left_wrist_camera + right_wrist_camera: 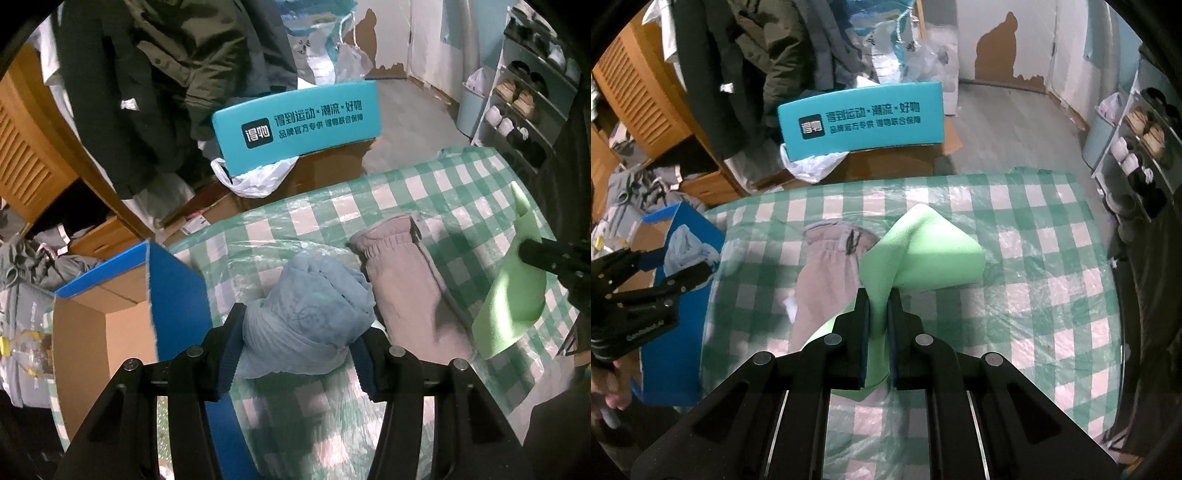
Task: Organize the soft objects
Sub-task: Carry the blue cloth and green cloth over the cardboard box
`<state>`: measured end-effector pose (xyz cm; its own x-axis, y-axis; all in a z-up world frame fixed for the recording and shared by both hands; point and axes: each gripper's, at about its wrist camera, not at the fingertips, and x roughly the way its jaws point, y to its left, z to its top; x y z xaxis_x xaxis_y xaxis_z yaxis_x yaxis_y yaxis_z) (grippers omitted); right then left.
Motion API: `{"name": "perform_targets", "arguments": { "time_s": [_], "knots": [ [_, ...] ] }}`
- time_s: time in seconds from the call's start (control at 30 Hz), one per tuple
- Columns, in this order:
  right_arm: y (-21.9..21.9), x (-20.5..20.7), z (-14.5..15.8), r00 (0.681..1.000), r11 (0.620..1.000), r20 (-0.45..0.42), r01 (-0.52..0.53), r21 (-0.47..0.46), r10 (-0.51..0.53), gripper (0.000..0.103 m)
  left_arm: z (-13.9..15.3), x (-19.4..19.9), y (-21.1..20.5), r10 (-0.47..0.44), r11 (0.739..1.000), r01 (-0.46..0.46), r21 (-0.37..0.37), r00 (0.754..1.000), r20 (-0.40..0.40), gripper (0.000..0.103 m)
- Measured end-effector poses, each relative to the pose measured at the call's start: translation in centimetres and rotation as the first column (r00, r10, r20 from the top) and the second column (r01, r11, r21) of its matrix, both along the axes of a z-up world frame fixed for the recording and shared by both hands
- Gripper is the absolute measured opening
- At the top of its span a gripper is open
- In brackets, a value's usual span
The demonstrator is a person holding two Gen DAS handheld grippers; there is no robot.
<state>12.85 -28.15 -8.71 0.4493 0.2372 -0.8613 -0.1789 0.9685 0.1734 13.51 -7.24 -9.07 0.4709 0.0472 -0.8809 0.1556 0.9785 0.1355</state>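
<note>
gripping a bunched blue cloth (306, 314) in the left gripper (299, 347) beside the open blue box (173, 291), pinching thin green foam (923, 254) in the right gripper (879, 325) above the desk (1034, 295), risking foam slipping or cloth snagging the box wall.

You are looking at a table (1015, 229) wearing a green-and-white checked cloth under clear plastic film. A grey fabric item (827, 269) with an elasticated end is lying flat on it, toward the left side. A blue-sided cardboard box (177, 295) is standing against the table's left edge.
</note>
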Motion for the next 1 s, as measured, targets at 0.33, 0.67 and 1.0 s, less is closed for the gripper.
{"name": "perform_targets", "arguments": {
  "time_s": [0.33,0.67,1.0],
  "knots": [
    [2.1,-1.8,1.9,0.998,0.998,0.04,-0.053,-0.032,0.054,0.007,2.7,-2.6,1.8,0.034,0.999,-0.033,-0.021,0.998,0.046,0.054],
    [4.9,-3.7,3.9,0.989,0.991,0.08,-0.123,-0.058,0.127,0.007,4.5,-5.1,3.5,0.058,0.998,-0.056,-0.03,0.995,0.079,0.054],
    [7.5,-5.1,5.4,0.975,0.979,0.11,-0.184,-0.088,0.193,0.007,5.8,-7.3,5.8,0.091,0.995,-0.087,-0.041,0.99,0.109,0.054]
  ]
}}
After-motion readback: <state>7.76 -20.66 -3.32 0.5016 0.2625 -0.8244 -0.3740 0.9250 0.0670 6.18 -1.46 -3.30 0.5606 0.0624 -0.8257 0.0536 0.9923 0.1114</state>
